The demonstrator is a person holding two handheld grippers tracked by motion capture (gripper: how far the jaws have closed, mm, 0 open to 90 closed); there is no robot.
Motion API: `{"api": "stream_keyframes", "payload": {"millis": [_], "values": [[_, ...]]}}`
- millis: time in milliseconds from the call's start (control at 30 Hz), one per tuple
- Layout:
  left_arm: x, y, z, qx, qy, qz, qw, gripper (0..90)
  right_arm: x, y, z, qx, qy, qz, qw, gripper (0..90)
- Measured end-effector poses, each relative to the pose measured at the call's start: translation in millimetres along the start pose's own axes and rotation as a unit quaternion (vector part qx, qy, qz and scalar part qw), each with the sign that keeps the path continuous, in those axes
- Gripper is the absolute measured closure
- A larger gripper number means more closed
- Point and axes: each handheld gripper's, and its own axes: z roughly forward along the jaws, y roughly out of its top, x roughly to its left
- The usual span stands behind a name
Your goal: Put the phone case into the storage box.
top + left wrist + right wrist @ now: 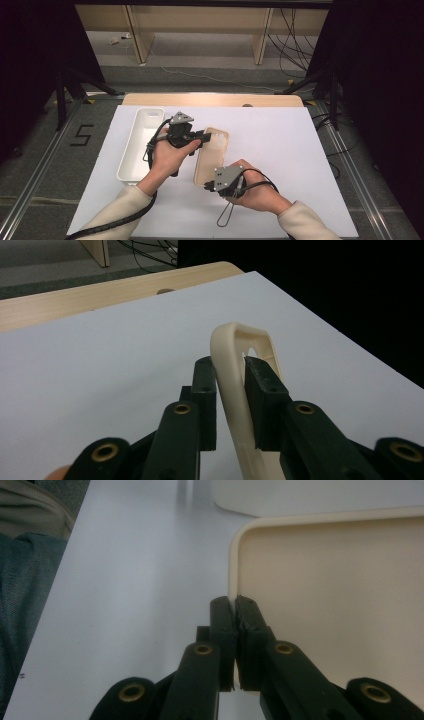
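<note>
In the high view the hands and gripper bodies hide both pairs of jaws, and the near end of the cream phone case (210, 155) lies under the right gripper (209, 184). The white bin (142, 142), left of centre on the white sheet (280, 150), looks empty. The case sits at mid-frame. The left gripper (231, 385) straddles its far rim, pads apparently touching; the right gripper pinches its near edge (234, 611), jaws nearly together.
</note>
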Motion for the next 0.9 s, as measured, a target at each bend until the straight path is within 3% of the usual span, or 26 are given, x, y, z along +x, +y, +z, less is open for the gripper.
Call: {"api": "stream_keyframes", "payload": {"millis": [333, 400, 500, 900], "values": [[-8.3, 0.8, -3.8, -0.023, -0.030, -0.004, 0.9993, 80.9, 0.0, -0.4, 3.1, 0.007, -0.013, -0.001, 0.9999, 86.7], [-9.8, 0.7, -4.4, -0.022, -0.019, 0.017, 0.9994, 81.3, -0.4, -0.9, 2.6, 0.007, -0.016, 0.000, 0.9998, 86.0], [-7.7, 0.1, -4.5, -0.027, -0.022, 0.012, 0.9993, 81.3, -2.4, -1.3, 0.7, 0.005, -0.022, 0.006, 0.9997, 81.0], [-4.9, 2.8, -11.4, -0.053, -0.001, 0.052, 0.9972, 81.2, -7.9, -3.2, -4.8, -0.025, -0.035, 0.050, 0.9978, 58.4]]}}
